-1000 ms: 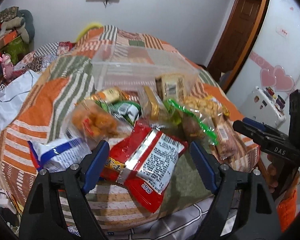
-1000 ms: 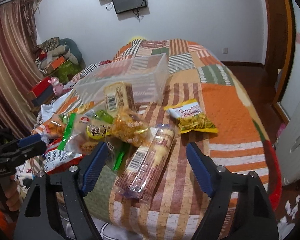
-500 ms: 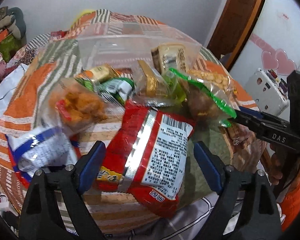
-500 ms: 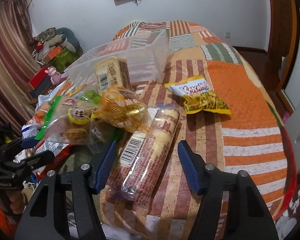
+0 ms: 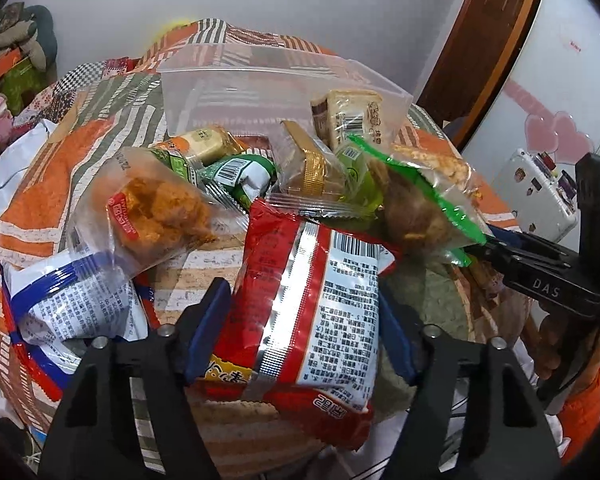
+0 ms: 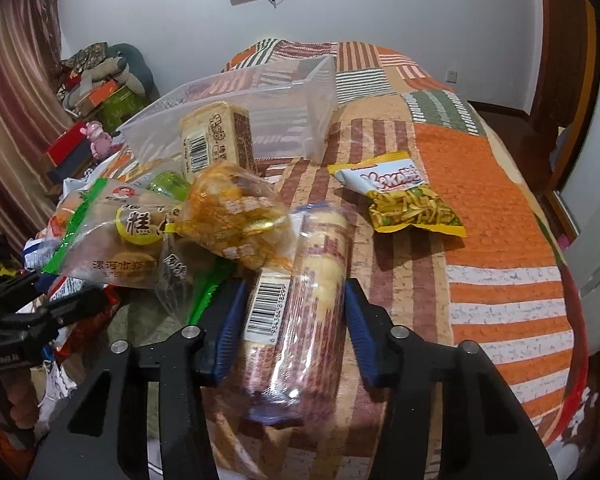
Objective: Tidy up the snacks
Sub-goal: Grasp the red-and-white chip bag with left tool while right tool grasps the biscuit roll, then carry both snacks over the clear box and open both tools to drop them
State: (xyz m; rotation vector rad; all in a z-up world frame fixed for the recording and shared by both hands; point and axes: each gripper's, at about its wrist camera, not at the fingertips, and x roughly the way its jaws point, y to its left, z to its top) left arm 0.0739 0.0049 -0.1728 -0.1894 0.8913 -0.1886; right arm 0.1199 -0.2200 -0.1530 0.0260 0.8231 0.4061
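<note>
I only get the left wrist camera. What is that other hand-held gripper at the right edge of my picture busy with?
Observer: The right hand-held gripper has just been closing its jaws. Its pads now press the two sides of a long biscuit pack.
Operator: Does any snack lie apart from the pile?
Observer: Yes. A yellow snack bag lies by itself on the bedspread, to the right of the pile and in front of the clear box.
</note>
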